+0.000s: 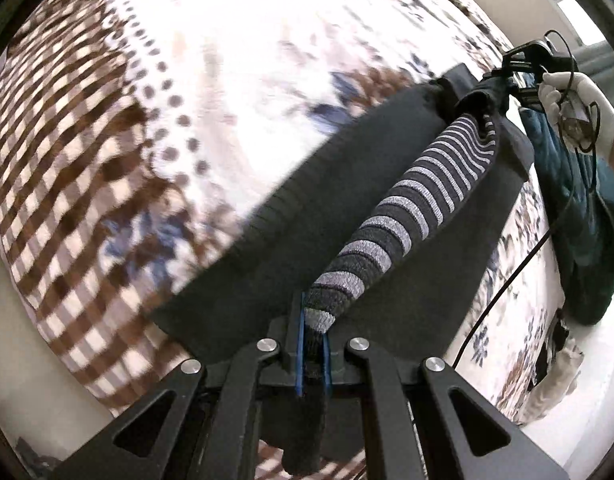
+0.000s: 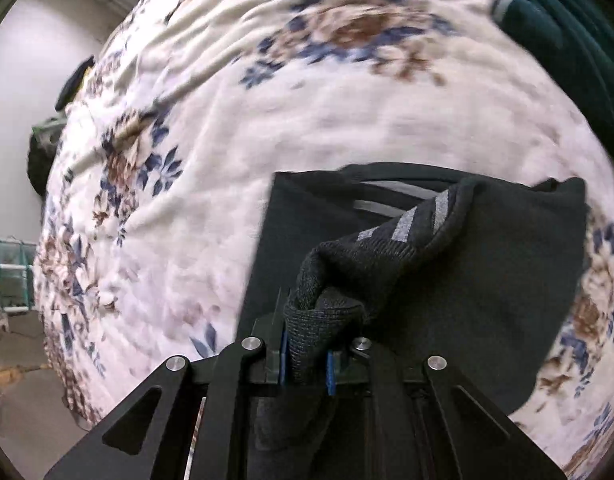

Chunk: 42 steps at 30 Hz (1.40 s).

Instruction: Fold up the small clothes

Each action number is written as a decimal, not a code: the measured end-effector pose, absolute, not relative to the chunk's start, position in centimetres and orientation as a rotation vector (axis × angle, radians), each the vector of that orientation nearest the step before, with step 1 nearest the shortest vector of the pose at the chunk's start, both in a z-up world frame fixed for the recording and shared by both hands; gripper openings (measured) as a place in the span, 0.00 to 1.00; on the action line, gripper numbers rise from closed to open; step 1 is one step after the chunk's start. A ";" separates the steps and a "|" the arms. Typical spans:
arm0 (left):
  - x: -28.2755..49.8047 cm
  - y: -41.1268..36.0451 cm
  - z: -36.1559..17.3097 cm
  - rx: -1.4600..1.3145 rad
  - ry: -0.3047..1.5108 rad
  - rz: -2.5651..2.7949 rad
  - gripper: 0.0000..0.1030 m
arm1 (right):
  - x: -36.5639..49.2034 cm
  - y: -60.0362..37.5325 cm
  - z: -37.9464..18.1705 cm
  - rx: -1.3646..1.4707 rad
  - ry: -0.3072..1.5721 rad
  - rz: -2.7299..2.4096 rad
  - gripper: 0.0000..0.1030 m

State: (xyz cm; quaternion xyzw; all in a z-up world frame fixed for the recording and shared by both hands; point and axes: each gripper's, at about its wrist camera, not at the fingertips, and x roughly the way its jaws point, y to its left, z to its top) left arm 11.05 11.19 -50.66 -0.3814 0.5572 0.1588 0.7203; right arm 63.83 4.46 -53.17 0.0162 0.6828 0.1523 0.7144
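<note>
Between both claws: striped sock [image 1: 403, 216] stretched over bed [image 1: 227, 72] | left claw [image 1: 315, 344] clamped on toe end | right claw [image 2: 307, 360] clamped on cuff end | advice: keep tension even, lower flat onto dark garment [image 2: 487, 280] beneath.

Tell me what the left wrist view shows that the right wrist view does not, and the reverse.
Only the left wrist view shows the striped sock stretched along its length, the gloved hand holding the right gripper, a trailing black cable and the checked part of the bedspread.

Only the right wrist view shows the grey wall and floor clutter beside the bed.

Both show the sock pinched in shut jaws, the left gripper at its other end, the dark cloth beneath, the floral bedspread and a teal garment.
</note>
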 end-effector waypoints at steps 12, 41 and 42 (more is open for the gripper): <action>5.2 18.2 -52.4 -1.113 1.205 0.451 0.26 | 62.3 9.3 -54.1 0.198 1.614 0.524 0.55; 10.0 12.4 -51.2 -0.710 1.324 0.253 0.42 | 37.4 -11.5 -57.5 0.152 1.806 0.214 0.58; 10.4 12.0 -51.9 -0.697 1.347 0.247 0.42 | 36.7 -11.9 -58.4 0.182 1.826 0.207 0.57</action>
